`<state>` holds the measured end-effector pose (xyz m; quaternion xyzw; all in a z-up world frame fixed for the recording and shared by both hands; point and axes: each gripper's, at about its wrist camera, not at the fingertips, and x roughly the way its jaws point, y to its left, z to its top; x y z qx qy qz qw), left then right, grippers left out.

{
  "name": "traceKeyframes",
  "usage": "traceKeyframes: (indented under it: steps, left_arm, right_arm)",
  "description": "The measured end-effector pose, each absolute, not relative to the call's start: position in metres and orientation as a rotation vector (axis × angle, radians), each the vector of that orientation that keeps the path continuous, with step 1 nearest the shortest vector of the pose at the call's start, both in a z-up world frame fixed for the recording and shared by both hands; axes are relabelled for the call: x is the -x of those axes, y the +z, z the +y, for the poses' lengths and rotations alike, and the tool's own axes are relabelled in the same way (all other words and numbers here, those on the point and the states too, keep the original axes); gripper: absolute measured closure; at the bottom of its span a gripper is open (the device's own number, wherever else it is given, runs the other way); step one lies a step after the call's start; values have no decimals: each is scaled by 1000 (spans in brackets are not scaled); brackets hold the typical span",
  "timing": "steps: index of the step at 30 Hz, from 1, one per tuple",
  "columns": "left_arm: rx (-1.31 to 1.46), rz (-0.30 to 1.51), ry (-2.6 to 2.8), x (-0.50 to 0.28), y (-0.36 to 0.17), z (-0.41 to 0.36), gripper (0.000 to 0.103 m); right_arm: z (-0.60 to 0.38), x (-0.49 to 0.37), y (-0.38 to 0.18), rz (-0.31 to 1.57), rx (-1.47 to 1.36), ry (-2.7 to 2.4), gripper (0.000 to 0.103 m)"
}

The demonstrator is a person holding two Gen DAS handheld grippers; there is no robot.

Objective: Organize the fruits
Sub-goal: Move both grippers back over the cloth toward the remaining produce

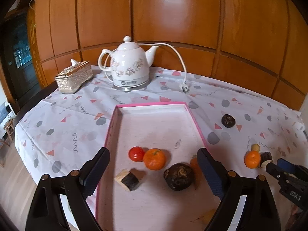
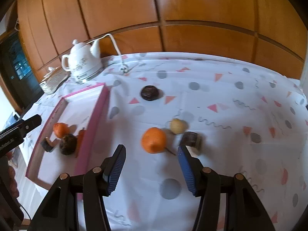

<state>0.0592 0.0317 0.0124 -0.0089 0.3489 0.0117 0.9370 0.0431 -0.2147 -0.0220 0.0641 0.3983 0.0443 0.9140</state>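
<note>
A pink-rimmed white tray [image 1: 189,111] holds a red tomato [image 1: 136,153], an orange tangerine [image 1: 154,159], a dark round fruit [image 1: 178,176], a cut dark-skinned piece [image 1: 128,180] and an orange piece [image 1: 194,163] half hidden behind a finger. My left gripper [image 1: 154,175] is open and empty above the tray's near part. My right gripper [image 2: 152,170] is open and empty, just short of a second tangerine [image 2: 153,142]. A pale yellow fruit [image 2: 178,126], a cut dark piece [image 2: 191,139] and a dark round fruit [image 2: 149,93] lie on the cloth.
A white kettle [image 1: 130,66] with a cord and loose plug [image 1: 184,88] stands at the back. A silver tissue box [image 1: 74,77] sits at the back left. The patterned tablecloth [image 2: 240,125] covers the table in front of a wooden wall.
</note>
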Motion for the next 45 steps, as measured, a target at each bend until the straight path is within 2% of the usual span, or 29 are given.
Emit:
traceKeyframes:
  steps: [32,40,45]
  left_arm:
    - [-53,818,-251,-114,5,-57,8]
    - [-54,900,-334,-158,-9,-87,34]
    - [-40,940,-378,-190,-19,-112,35]
  right_arm:
    - [-275,-40,-29,804,-220,-49,46]
    - [-278,-42,-32,805,-231,-47,46]
    - [-282,-43,-34,806,-232,-57,46]
